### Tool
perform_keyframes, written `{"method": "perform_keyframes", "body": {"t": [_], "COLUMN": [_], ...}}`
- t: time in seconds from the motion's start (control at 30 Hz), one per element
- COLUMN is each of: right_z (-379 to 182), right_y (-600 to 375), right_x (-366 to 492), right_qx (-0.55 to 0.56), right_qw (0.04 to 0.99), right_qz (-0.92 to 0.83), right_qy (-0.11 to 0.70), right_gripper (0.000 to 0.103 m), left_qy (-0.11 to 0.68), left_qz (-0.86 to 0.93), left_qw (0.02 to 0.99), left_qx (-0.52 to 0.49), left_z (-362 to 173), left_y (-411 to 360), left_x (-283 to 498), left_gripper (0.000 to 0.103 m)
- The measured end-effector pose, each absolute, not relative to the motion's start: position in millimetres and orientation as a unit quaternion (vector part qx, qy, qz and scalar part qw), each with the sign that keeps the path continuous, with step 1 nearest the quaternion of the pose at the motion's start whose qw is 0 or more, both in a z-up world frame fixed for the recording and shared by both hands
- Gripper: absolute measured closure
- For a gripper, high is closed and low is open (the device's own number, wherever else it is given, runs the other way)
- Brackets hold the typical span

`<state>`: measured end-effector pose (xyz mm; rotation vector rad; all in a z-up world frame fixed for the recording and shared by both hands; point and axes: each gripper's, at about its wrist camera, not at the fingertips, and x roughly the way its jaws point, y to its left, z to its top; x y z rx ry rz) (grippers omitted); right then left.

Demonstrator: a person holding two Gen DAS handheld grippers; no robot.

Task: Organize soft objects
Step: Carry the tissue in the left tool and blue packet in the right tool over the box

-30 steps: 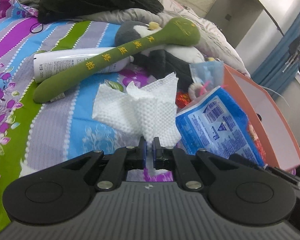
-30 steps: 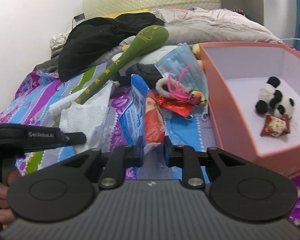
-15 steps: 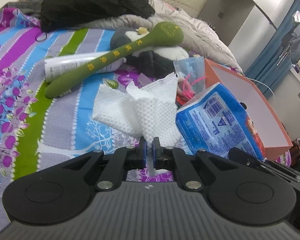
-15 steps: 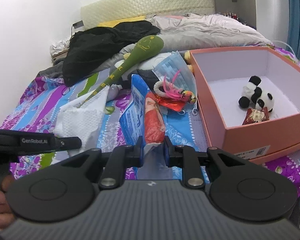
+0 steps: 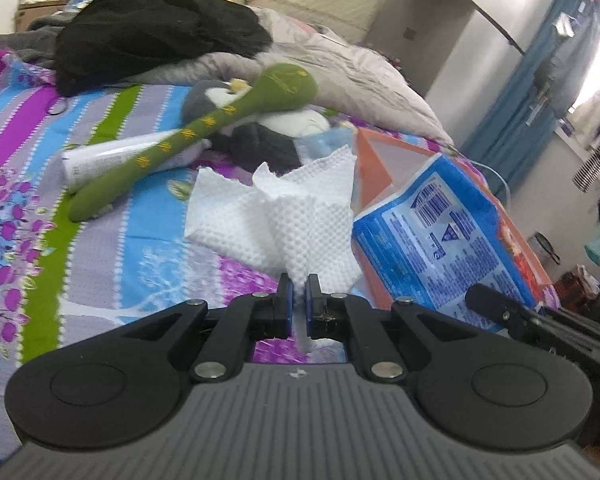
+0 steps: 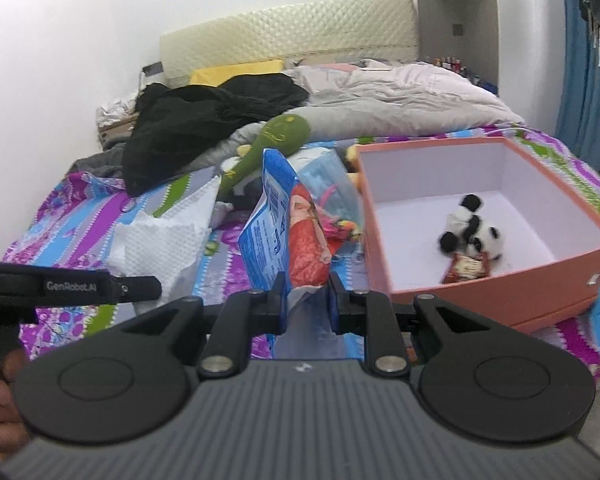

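Both grippers raised, left gripper (image 5: 298, 294) jaws pinching tissue (image 5: 296, 216), right gripper (image 6: 306, 296) jaws clamping packet (image 6: 286, 228), panda (image 6: 470, 232) right-view only

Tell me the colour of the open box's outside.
Salmon-orange outside, white inside; clearest in the right wrist view.

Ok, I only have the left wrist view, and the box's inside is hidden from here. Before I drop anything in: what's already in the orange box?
Observer: A small panda plush and a red wrapper lie together on the floor of the orange box, near its front wall.
Operator: Is the right gripper actually gripping that blue packet?
Observer: Yes, the right gripper is shut on the lower edge of the blue packet; its other face is red.
Operator: My left gripper pinches the white tissue. Room for it?
Observer: Likely; the rest of the floor shows bare white.
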<state>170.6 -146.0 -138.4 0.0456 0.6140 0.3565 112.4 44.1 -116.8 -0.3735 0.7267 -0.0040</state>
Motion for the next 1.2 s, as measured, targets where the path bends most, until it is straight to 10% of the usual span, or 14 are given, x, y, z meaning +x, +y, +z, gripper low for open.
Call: {"method": "perform_keyframes", "body": {"t": [1.2], "right_z": [-108], "right_y": [-265], "right_x": [255], "right_qx": [0.048], "right_qw": [0.952], "right_qz": [0.035], "right_qy": [0.301], "right_gripper": [0.08], "left_qy": [0.368], "left_qz": [-0.173], "left_qw": [0.909], "left_qx": [-0.088], "left_z": [-69], "left_y": [-122], "left_x": [280], "left_gripper": [0.096]}}
